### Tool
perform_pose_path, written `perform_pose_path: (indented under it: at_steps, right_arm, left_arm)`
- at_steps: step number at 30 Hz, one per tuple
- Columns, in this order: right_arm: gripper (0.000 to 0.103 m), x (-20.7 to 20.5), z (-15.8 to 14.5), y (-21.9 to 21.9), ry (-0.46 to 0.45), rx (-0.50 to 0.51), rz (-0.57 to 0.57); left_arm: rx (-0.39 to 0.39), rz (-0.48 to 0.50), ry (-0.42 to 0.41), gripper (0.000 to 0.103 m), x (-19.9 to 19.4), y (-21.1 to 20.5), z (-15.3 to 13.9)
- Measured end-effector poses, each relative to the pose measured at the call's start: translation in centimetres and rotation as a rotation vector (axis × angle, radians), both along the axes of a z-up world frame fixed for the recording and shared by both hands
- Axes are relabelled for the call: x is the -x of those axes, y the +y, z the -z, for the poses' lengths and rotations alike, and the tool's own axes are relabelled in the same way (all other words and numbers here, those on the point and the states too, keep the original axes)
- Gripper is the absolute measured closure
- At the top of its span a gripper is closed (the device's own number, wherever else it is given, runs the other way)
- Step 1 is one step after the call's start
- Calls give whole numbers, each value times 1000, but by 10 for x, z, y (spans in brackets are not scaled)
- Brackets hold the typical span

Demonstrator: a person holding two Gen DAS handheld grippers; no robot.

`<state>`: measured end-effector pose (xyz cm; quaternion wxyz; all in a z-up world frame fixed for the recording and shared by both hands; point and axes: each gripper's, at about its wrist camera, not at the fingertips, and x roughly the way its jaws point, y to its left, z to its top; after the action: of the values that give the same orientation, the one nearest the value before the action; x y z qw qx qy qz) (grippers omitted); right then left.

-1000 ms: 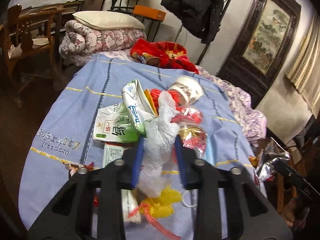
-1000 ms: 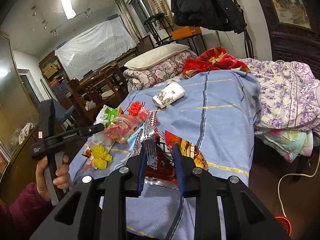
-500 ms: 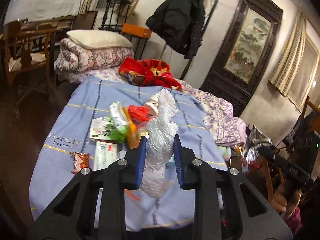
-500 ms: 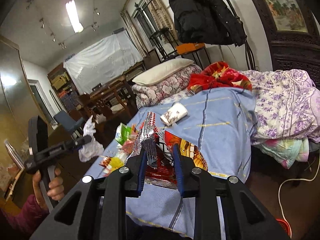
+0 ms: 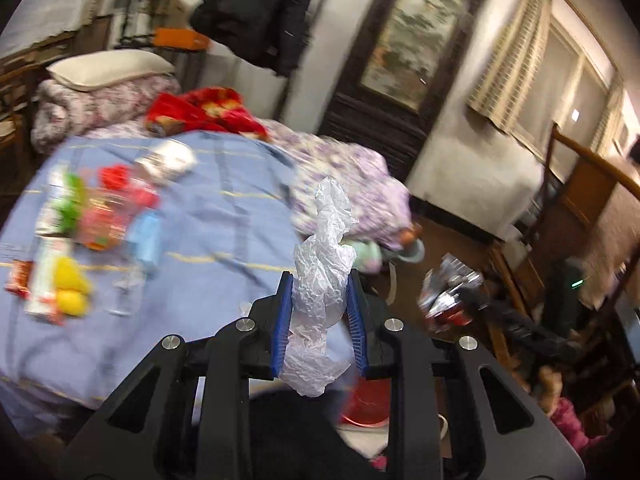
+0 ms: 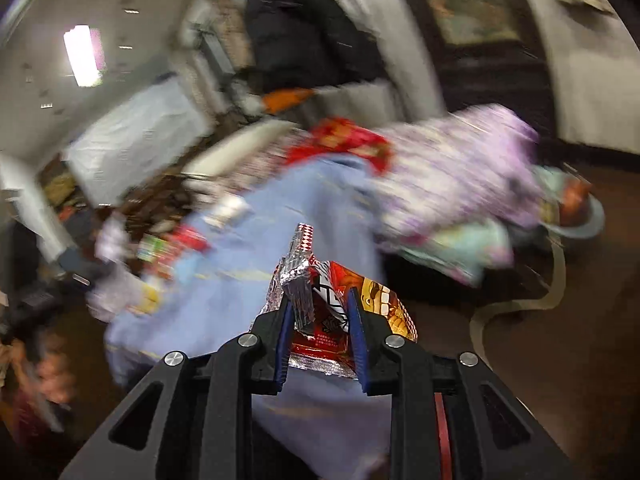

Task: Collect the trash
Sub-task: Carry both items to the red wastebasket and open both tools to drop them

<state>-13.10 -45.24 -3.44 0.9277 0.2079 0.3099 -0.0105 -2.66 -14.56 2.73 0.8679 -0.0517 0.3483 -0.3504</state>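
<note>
A lived-in bedroom in a home. A bed (image 5: pixel 224 216) under a blue sheet is the landmark: folded floral quilts and a pillow (image 5: pixel 108 70) lie at its far end, a dark coat (image 5: pixel 256 12) hangs behind it, and a framed landscape painting (image 5: pixel 416 40) stands beyond its right side.

The bag (image 5: pixel 322 276) is thin, crinkled, translucent white plastic. The wrapper (image 6: pixel 320 308) is glossy printed foil, silver and creased inside. The left gripper (image 5: pixel 320 308) and right gripper (image 6: pixel 319 320) are matt black plastic with ribbed blue pads (image 5: pixel 283 320) and bright metal screws (image 5: pixel 245 324). The sheet (image 5: pixel 224 216) is soft matt blue cloth. The frame (image 5: pixel 372 92) looks like dark carved wood, though blurred. The coat (image 5: pixel 264 12) is matt black fabric.
</note>
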Motion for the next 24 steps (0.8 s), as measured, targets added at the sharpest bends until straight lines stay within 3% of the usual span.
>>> perform_pose_path:
  at_steps: [4,7,8,11,13,21,23,24]
  right_arm:
    - [72,27,75,-51,157,-68,109]
    - [56,33,136,-73,284,-78,158]
    - [45,33,152,-76,311,-90,167]
    - [42,38,185,-89,344,-162,203]
    - [42,50,181,-99,276,-217,208]
    - [37,101,126,-153,72,-204,351]
    - [36,111,120,-159,54,-187,370]
    - [36,115,117,-160,47,-177,376]
  left_arm:
    - [-40,104,32,76,19,-57,12]
    - [-84,174,59,76,31,-96,26]
    - [-93,198,75,76,33,-109,31]
    - [-137,263,111,76,39,-149,50]
    - [-167,302,132,76,42,-171,63]
    - [-271,424,203,74,52,-253,117]
    - [-287,432,217,69,51,-263,125]
    - [-295,429,220,59,51,-267,128]
